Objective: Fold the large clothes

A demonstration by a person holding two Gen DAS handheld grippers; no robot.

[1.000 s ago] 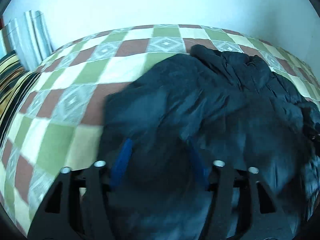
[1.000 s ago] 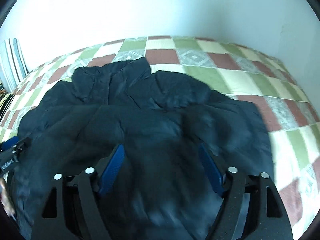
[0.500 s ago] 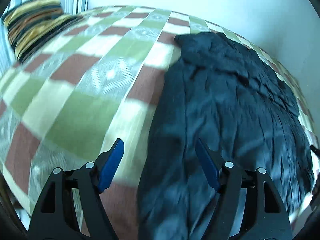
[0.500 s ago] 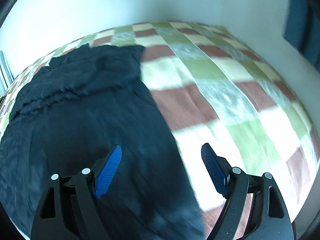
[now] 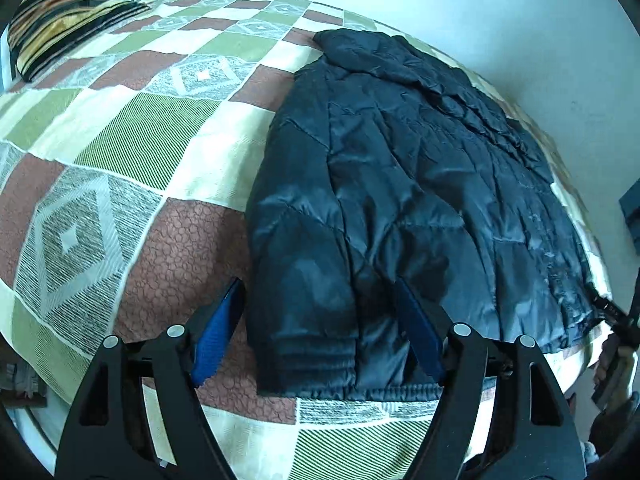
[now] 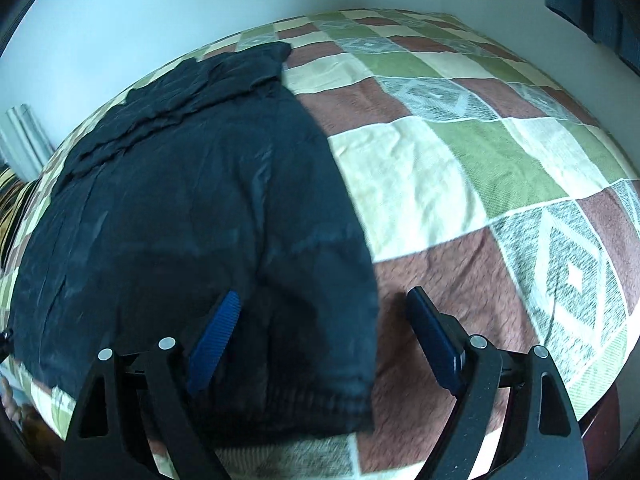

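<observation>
Both tongs, left (image 5: 320,328) and right (image 6: 324,336), now wide open and empty, have swung outward to jacket (image 5: 400,200) hem corners lower-centre of frame: side folds next.

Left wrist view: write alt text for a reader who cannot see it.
A dark puffer jacket lies spread flat on a checked bedspread, hem nearest the camera. The open left gripper hovers over the hem's left corner, near a sleeve cuff. A striped pillow sits far left.

The jacket (image 6: 192,208) hides the bed (image 6: 440,168) beneath it. In the right wrist view its hem beside the bed's near edge is smeared. The striped pillow (image 5: 60,12) beyond the jacket is cut off by the frame.
</observation>
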